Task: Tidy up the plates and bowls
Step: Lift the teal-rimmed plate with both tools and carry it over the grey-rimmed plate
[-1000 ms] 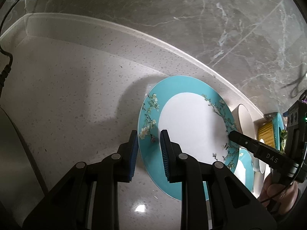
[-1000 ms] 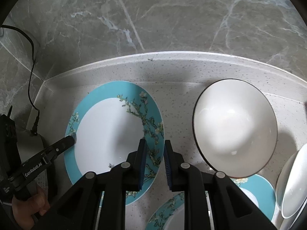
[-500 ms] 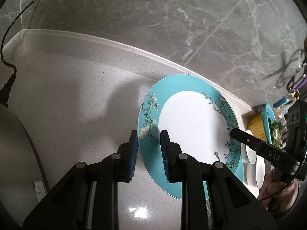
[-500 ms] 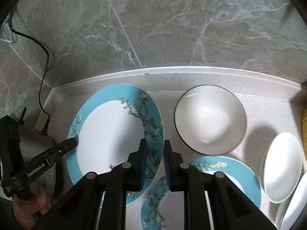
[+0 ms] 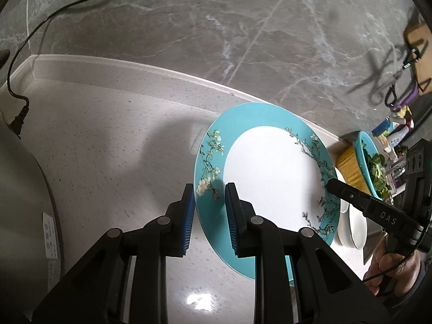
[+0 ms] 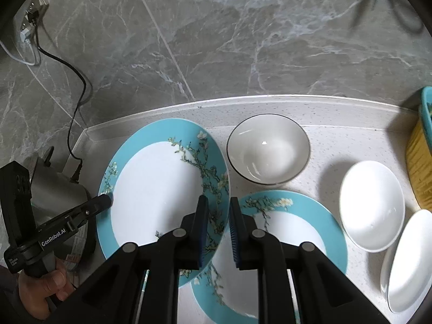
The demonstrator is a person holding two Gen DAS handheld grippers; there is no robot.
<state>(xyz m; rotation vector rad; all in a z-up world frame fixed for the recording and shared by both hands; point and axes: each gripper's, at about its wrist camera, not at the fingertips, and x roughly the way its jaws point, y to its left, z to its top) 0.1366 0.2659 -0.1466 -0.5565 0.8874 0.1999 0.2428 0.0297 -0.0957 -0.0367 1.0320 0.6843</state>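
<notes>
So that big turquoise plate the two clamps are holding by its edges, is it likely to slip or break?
The turquoise plate looks glazed and glossy, so it may well be slippery; the left gripper and the right gripper each pinch only its thin rim. It seems stiff ceramic, likely fragile if dropped on the stone counter. Being wide, it probably tilts easily.

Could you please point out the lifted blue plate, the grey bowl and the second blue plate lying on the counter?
lifted blue plate (image 6: 156, 189), right wrist view, on its white centre.
grey bowl (image 6: 268, 152), right wrist view, on its inside bottom.
second blue plate (image 6: 318, 216), right wrist view, on its blue rim.
</notes>
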